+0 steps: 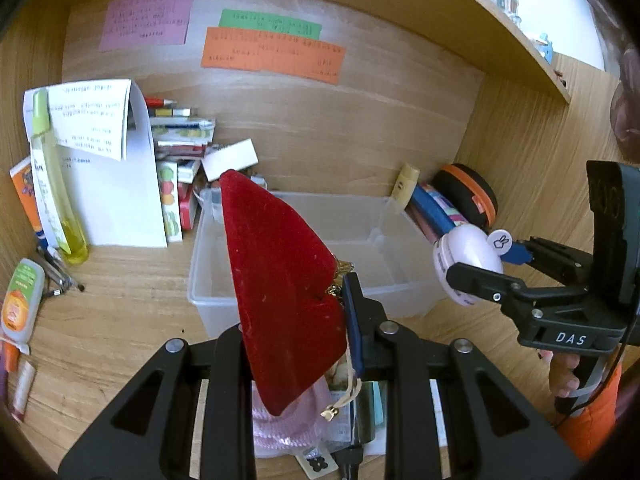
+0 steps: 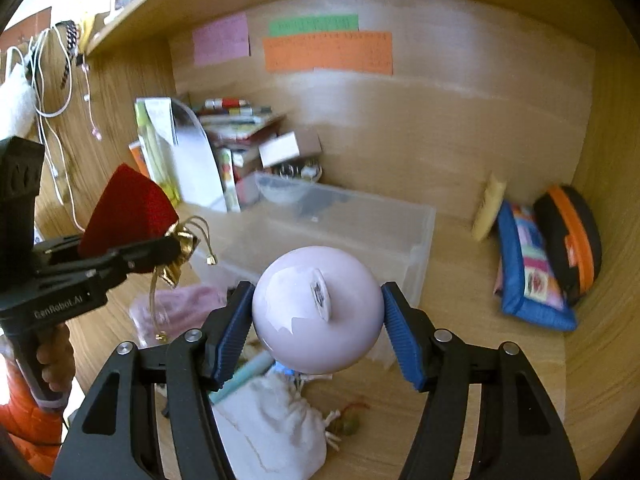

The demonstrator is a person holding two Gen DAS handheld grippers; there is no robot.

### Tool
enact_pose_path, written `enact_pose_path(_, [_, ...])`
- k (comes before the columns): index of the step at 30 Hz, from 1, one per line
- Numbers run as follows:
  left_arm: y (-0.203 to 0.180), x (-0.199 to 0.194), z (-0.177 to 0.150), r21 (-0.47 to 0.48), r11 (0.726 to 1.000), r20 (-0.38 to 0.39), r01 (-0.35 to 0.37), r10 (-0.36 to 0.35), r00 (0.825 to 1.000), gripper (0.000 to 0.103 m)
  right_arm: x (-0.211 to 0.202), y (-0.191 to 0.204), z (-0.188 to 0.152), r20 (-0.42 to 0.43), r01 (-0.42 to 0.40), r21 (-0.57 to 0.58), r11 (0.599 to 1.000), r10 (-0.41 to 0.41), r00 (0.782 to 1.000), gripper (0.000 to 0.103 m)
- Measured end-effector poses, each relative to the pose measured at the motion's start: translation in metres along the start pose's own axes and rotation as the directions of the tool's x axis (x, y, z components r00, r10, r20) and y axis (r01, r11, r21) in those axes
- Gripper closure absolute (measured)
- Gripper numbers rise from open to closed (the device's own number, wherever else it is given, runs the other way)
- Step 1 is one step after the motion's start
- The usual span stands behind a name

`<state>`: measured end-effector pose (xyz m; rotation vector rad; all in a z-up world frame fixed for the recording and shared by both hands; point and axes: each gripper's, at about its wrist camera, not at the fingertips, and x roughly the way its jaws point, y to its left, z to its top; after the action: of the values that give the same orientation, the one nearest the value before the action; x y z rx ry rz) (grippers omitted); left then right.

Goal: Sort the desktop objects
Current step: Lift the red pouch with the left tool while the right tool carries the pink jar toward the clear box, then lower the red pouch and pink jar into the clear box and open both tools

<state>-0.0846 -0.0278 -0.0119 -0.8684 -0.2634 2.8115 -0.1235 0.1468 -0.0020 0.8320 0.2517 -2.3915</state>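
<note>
Wood-grain desk [image 1: 120, 300] set in an alcove, with a matching wooden back panel [image 1: 360, 128] and side walls; overhead at 1 o'clock, a wooden shelf [image 1: 500, 28]. On the back panel at 12 o'clock, three paper notes: pink note [image 1: 146, 20], green note [image 1: 270, 26], orange note [image 1: 272, 54]. In the middle of the desk, a clear plastic bin [image 1: 384, 264] with an inner divider. At 10 o'clock, a leaning stack of books and boxes [image 1: 180, 148] behind curled white papers [image 1: 116, 184] and a yellow-green bottle [image 1: 56, 184], all against the left wall. At 3 o'clock in the right wrist view, a blue patchwork pouch [image 2: 532, 276] leaning on a black case with orange trim [image 2: 572, 240] in the corner. Left gripper [image 1: 304, 320] clamped around a red velvet pouch [image 1: 280, 280] with gold trim, held up near the bin's front edge. Right gripper [image 2: 318, 316] closed on a pale lilac round case [image 2: 316, 308], raised beside the bin's right end. Below it at 6 o'clock, a white drawstring bag [image 2: 276, 428] on the desk; at 8 o'clock, a pink mesh bag [image 2: 180, 308].
</note>
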Motion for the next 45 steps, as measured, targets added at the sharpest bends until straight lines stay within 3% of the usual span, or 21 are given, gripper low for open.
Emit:
enact_pose_path(12, [0.011, 0.004, 0.036, -0.013, 1.0, 0.018, 0.003, -0.003, 1.0, 0.08, 0.005, -0.008, 0.029, 0.063, -0.021, 0.001, 1.0, 0.021, 0.998, 0.043])
enact_pose_path(20, [0.02, 0.029, 0.059, -0.014, 0.999, 0.005, -0.031, 0.031, 1.0, 0.08, 0.028, -0.016, 0.047, 0.048, -0.036, 0.004, 0.999, 0.036, 0.998, 0.043])
enact_pose_path(35, [0.024, 0.097, 0.061, 0.023, 0.996, -0.109, -0.081, 0.083, 0.991, 0.08, 0.092, -0.022, 0.06, -0.049, -0.067, 0.013, 0.998, 0.067, 0.997, 0.043])
enact_pose_path(45, [0.025, 0.133, 0.044, 0.061, 0.992, -0.226, -0.11, 0.121, 0.967, 0.08, 0.125, -0.028, 0.041, -0.138, -0.04, 0.009, 0.999, 0.041, 0.99, 0.043])
